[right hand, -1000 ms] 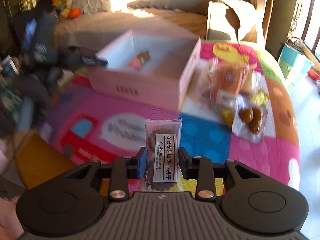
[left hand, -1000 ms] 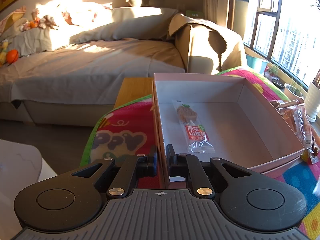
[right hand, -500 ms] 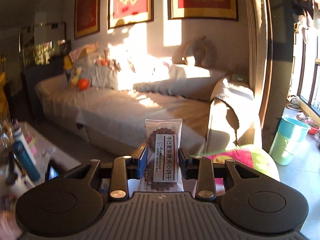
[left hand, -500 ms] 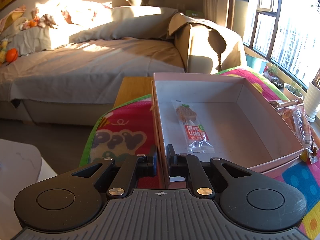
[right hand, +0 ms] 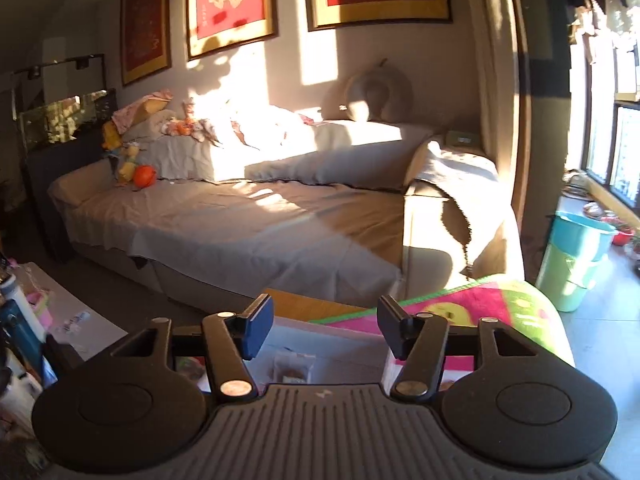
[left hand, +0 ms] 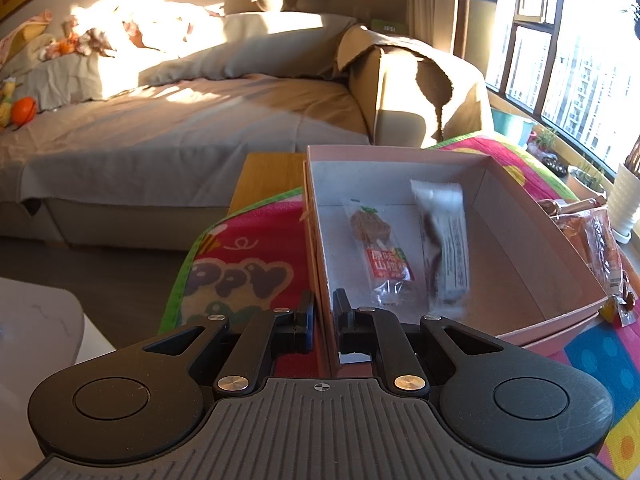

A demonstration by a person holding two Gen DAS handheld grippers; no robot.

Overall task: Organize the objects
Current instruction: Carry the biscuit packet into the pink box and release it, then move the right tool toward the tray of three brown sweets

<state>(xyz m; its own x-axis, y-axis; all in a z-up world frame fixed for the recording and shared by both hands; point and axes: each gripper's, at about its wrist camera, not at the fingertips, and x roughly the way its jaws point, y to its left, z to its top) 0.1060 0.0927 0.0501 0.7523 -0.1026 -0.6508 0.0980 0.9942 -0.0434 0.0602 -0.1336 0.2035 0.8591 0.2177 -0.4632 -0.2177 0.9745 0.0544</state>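
Observation:
A pink open box (left hand: 532, 240) stands on a colourful mat (left hand: 248, 264). My left gripper (left hand: 322, 304) is shut on the box's near left wall. Inside lie a red-labelled snack packet (left hand: 380, 256) and a cookie packet (left hand: 442, 240), blurred, beside it. My right gripper (right hand: 325, 320) is open and empty above the box; the cookie packet (right hand: 294, 368) shows just below its fingers. More wrapped snacks (left hand: 592, 236) lie on the mat right of the box.
A sofa bed (left hand: 180, 128) with pillows and toys stands behind the table. A wooden table edge (left hand: 268, 176) shows beyond the mat. A teal bucket (right hand: 576, 248) and a white plant pot (left hand: 624, 208) stand by the window at right. A low white table (left hand: 36, 320) is at left.
My right gripper opened and let go of the cookie packet, which now lies in the box beside the red-labelled packet. The left gripper has not moved.

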